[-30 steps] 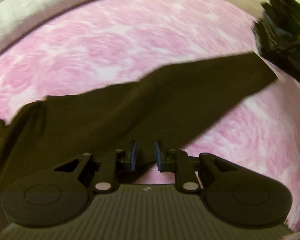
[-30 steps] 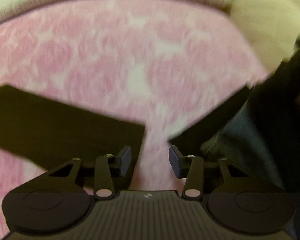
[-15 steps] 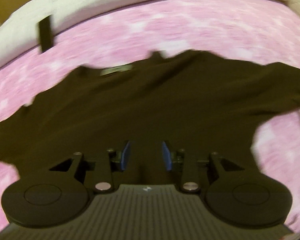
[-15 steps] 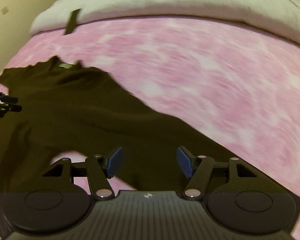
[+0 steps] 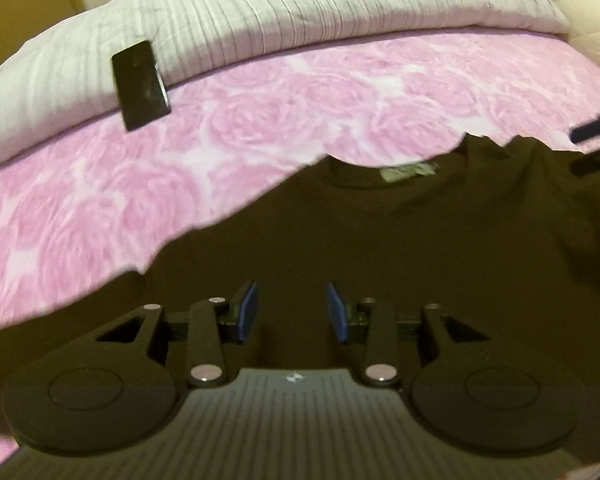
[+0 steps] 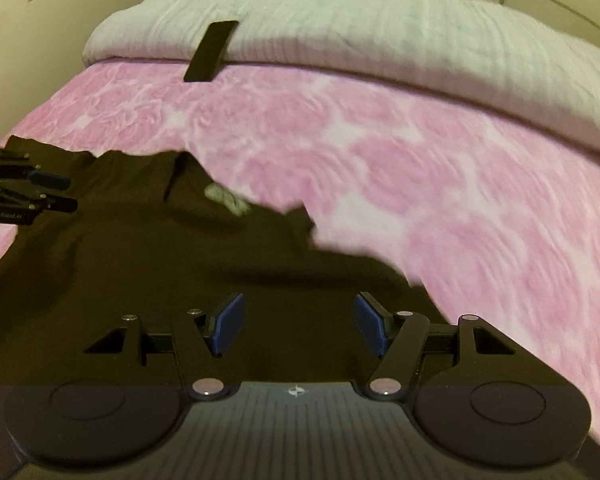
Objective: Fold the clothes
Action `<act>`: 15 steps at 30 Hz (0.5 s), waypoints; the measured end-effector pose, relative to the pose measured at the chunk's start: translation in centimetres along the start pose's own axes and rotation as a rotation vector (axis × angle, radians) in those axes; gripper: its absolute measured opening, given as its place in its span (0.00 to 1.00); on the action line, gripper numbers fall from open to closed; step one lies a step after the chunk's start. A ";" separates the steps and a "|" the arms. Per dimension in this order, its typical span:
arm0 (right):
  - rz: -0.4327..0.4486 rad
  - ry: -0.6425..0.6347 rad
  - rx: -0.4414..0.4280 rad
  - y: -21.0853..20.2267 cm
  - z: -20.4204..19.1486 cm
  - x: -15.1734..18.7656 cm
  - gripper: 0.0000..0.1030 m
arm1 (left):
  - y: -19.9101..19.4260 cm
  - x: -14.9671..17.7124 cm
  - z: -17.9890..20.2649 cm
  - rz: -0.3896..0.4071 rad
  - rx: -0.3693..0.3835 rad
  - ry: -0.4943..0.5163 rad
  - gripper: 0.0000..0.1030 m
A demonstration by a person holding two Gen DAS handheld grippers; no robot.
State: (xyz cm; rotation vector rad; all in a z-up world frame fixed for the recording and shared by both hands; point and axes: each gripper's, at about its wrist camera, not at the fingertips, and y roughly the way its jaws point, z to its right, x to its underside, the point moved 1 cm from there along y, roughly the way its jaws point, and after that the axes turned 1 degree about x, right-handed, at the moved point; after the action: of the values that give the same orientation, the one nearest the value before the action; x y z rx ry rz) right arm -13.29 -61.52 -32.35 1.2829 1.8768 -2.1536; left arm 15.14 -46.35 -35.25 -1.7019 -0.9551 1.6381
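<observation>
Dark T-shirt (image 5: 400, 248) spread flat on the pink rose-print bedspread (image 5: 260, 120), neck end away from the cameras, small pale label (image 5: 408, 171) showing inside the collar. Same shirt in the right view (image 6: 140, 260), label (image 6: 226, 200) a bit crumpled, far edge of the cloth wavy and uneven.

Left gripper (image 5: 292, 312) hanging over the near part of the shirt, jaws opening, blue pads (image 5: 249, 312) apart with nothing pinched between them, just dark cloth seen below through the gap. Also visible from the other side at the left edge of the right view (image 6: 40, 192), over the shirt's shoulder area.

Right gripper (image 6: 298, 324) spread wider, blue pads (image 6: 228, 324) well apart, not gripping anything either, only shirt underneath. Tip of it poking in at the right edge of the left view (image 5: 592, 132).

Beyond the shirt: white ribbed blanket (image 5: 300, 20) bunched along the far side of the bed, black phone (image 5: 140, 84) lying on its edge, well apart from the shirt. Whole thing a bit blurry.
</observation>
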 end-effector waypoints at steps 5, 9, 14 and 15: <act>-0.009 -0.054 -0.033 4.2 0.5 -3.9 0.61 | 4.7 -3.4 -2.7 0.033 0.069 0.034 0.44; -0.062 0.065 -0.092 8.1 2.6 -5.3 0.61 | 8.4 -5.2 -3.1 0.021 0.150 0.106 0.53; -0.146 0.149 -0.166 11.8 3.4 -5.2 0.28 | 10.4 -5.0 -2.7 -0.032 0.227 0.152 0.37; -0.157 0.151 -0.155 11.9 3.3 -5.2 0.09 | 10.3 -4.9 -2.8 -0.030 0.230 0.150 0.11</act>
State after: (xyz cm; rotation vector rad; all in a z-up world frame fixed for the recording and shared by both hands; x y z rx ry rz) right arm -5.72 -70.15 -39.35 1.3428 2.2241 -1.9791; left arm 18.99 -56.09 -40.63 -1.6197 -0.6893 1.5139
